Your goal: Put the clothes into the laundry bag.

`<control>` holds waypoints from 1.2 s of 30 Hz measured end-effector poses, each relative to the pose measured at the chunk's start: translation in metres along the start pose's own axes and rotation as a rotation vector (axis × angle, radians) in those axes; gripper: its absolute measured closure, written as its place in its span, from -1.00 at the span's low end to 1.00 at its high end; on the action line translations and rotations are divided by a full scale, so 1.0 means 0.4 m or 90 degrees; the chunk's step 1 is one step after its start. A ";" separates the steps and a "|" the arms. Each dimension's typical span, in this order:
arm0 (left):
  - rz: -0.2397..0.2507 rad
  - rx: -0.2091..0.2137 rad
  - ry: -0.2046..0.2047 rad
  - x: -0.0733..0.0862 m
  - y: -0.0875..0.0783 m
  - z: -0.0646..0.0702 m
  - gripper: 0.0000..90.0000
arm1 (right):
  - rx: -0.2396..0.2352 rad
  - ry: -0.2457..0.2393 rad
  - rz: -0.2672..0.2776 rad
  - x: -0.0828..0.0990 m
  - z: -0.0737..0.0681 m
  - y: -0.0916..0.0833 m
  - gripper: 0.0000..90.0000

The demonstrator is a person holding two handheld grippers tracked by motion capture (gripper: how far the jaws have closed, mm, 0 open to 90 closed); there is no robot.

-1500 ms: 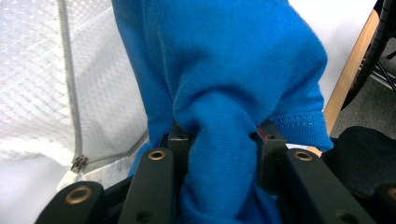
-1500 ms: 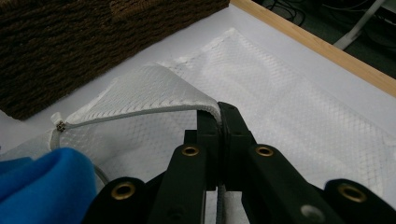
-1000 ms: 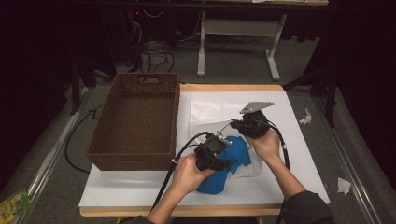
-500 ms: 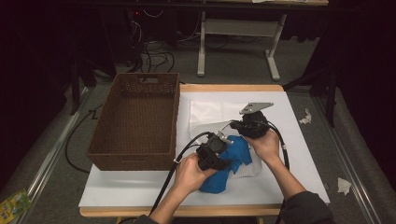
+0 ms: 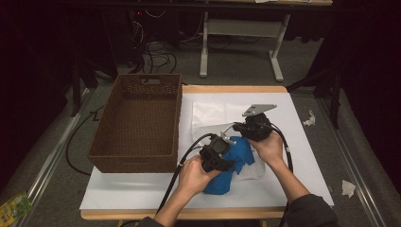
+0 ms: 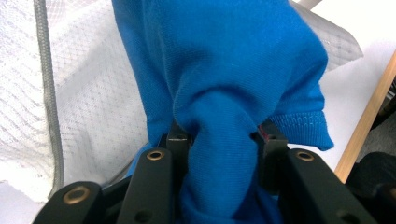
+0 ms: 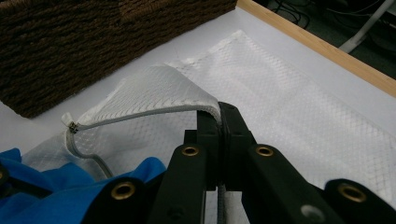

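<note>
A blue knitted garment (image 5: pixel 235 160) lies bunched on the white table cover, partly over a white mesh laundry bag (image 5: pixel 213 116). My left gripper (image 5: pixel 222 152) is shut on a fold of the blue garment (image 6: pixel 224 93), the cloth pinched between its two black jaws. Behind the garment in the left gripper view lies the mesh bag (image 6: pixel 79 93) with its grey zip. My right gripper (image 5: pixel 242 128) is shut on the zip edge of the mesh bag (image 7: pixel 154 93) and holds that flap lifted off the table. A corner of the blue garment (image 7: pixel 70 186) lies under the raised flap.
A brown wicker basket (image 5: pixel 137 123) stands on the left half of the table, close to the bag; its wall (image 7: pixel 93 37) fills the far left of the right gripper view. The table's wooden edge (image 7: pixel 317 42) runs beyond the bag. Crumpled paper scraps (image 5: pixel 309 118) lie on the floor at right.
</note>
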State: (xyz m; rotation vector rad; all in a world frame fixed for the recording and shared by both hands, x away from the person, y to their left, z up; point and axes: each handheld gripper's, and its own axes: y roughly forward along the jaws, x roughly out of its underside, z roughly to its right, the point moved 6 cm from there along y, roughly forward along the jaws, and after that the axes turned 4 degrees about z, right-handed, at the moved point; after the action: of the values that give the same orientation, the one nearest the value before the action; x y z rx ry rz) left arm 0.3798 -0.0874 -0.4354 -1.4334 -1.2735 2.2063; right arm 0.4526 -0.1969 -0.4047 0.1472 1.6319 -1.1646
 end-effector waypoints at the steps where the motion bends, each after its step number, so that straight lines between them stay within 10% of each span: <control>1: 0.001 0.001 -0.003 0.000 0.002 -0.002 0.47 | -0.001 -0.002 0.000 0.000 -0.001 0.000 0.98; 36: 0.015 -0.017 -0.047 -0.012 0.040 -0.043 0.44 | -0.004 -0.010 0.009 0.003 -0.010 -0.009 0.98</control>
State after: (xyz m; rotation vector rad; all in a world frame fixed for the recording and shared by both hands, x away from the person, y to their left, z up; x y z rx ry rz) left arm 0.4004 -0.0903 -0.4469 -1.3950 -1.3221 2.2861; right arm 0.4471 -0.1963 -0.4037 0.1451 1.6190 -1.1466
